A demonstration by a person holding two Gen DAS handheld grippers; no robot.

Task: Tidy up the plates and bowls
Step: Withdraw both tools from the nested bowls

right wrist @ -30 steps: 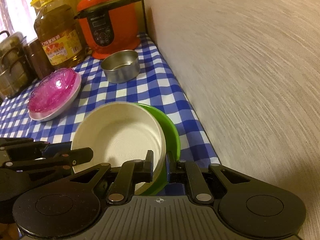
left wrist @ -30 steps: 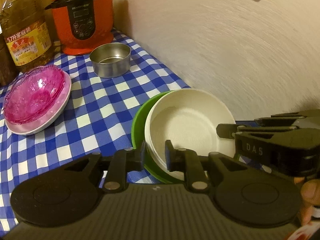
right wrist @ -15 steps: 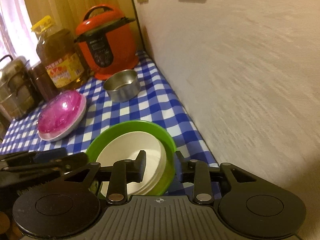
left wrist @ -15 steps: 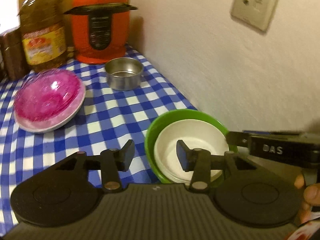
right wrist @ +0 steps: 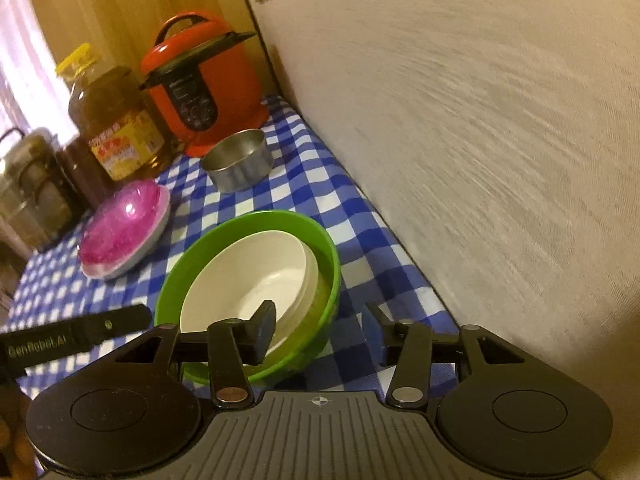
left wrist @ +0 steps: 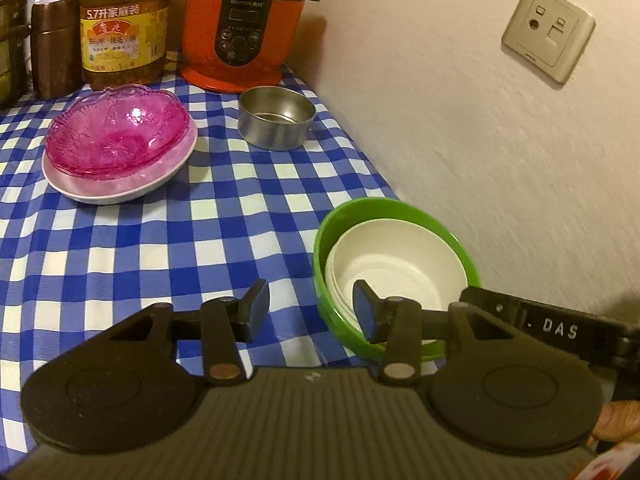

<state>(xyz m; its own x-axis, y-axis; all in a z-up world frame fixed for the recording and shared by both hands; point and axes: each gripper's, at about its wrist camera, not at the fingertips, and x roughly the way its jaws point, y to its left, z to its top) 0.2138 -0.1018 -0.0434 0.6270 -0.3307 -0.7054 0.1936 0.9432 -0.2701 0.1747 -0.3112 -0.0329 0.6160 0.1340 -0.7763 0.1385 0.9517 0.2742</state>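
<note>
The white bowl (left wrist: 394, 264) sits nested inside the green bowl (left wrist: 340, 220), and I take that stack as my landmark: it rests on the blue-and-white checked tablecloth (left wrist: 160, 248) close to the textured wall (left wrist: 480, 140). Far to the left of the stack and further back I see a brown canister (left wrist: 52, 52), then a big cooking oil bottle (left wrist: 122, 28). In front of the bottle, still left of the stack, a pink glass bowl (left wrist: 116, 132) lies in a white plate (left wrist: 120, 192). Behind the stack stands a small steel bowl (left wrist: 276, 118), with the red pressure cooker (left wrist: 240, 24) just beyond it. My left gripper (left wrist: 308, 312) hangs above the cloth with its fingers spread wide, gripping nothing, its right finger over the stack's near rim. My right gripper (right wrist: 320, 332) is spread wide too, gripping nothing, its left finger in front of the white bowl and its right finger over the cloth to the right of the stack.
</note>
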